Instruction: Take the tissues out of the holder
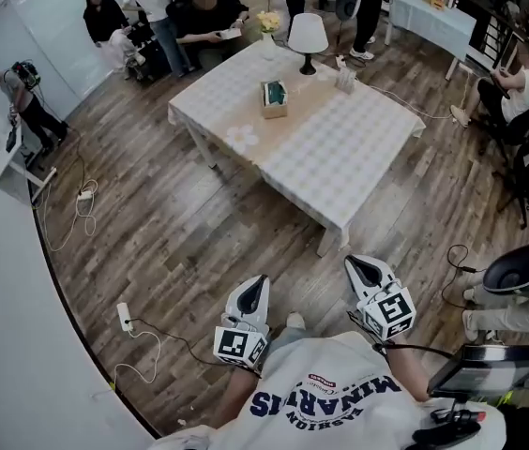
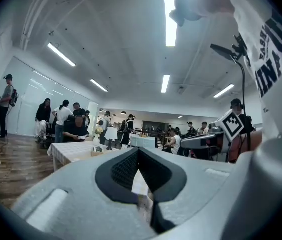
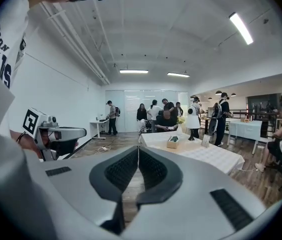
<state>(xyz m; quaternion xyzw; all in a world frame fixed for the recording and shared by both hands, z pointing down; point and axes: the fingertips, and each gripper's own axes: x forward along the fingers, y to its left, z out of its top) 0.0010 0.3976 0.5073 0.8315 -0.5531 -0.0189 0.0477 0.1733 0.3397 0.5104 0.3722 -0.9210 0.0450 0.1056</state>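
Note:
The tissue holder [image 1: 274,97], a small tan box with a dark green top, stands near the middle of a table with a white checked cloth [image 1: 340,157], well across the room from me. It shows small in the left gripper view [image 2: 97,150] and in the right gripper view [image 3: 172,142]. My left gripper [image 1: 258,282] and right gripper [image 1: 358,262] are held side by side close to my body, above the wood floor and short of the table's near corner. Both point toward the table. The left gripper [image 2: 138,149] and the right gripper [image 3: 138,148] are shut with nothing between their pads.
A white lamp [image 1: 307,36], a vase of flowers [image 1: 267,22] and a small card stand [image 1: 344,78] share the table. Several people gather beyond its far side. Cables and a power strip [image 1: 124,317] lie on the floor at the left. A seated person and chairs [image 1: 518,101] are at the right.

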